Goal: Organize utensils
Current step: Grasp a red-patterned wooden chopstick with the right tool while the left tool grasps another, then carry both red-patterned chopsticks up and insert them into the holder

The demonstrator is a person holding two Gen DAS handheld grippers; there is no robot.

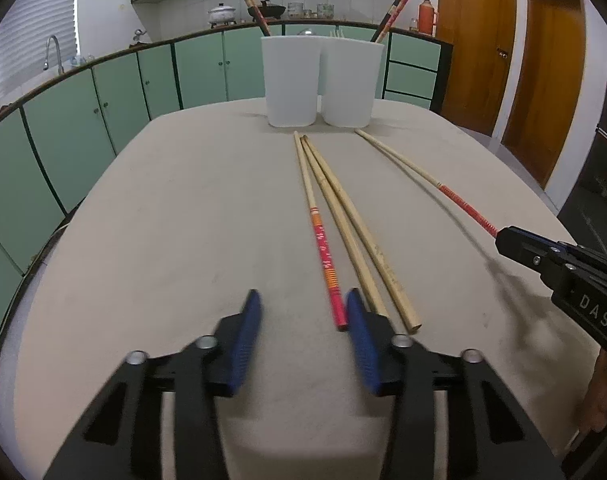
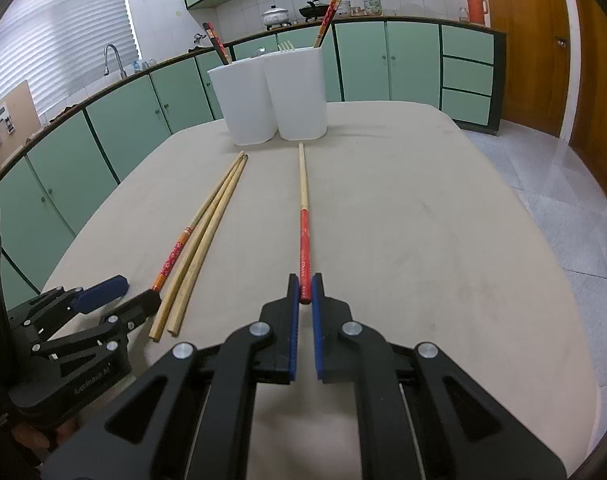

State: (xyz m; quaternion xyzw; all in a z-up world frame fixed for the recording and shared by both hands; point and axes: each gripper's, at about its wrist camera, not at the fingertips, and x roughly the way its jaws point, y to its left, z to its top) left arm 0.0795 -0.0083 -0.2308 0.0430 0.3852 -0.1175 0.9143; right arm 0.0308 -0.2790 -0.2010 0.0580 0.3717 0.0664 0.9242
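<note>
Two white tubs [image 1: 291,80] [image 2: 295,92] stand side by side at the table's far end, with chopsticks and cutlery in them. Three chopsticks lie together mid-table: one red-handled [image 1: 323,256] [image 2: 171,258] and two plain wooden [image 1: 359,240] [image 2: 201,248]. A fourth, red-handled chopstick [image 1: 435,184] [image 2: 304,240] lies apart to the right. My right gripper [image 2: 305,290] is shut on its red end, also seen in the left wrist view [image 1: 503,240]. My left gripper [image 1: 301,304] [image 2: 137,292] is open and empty at the near ends of the three chopsticks.
The beige table [image 1: 183,220] fills the foreground. Green kitchen cabinets [image 1: 103,112] run behind it with a sink tap [image 1: 53,52] and pots. Wooden doors [image 1: 479,40] stand at the right.
</note>
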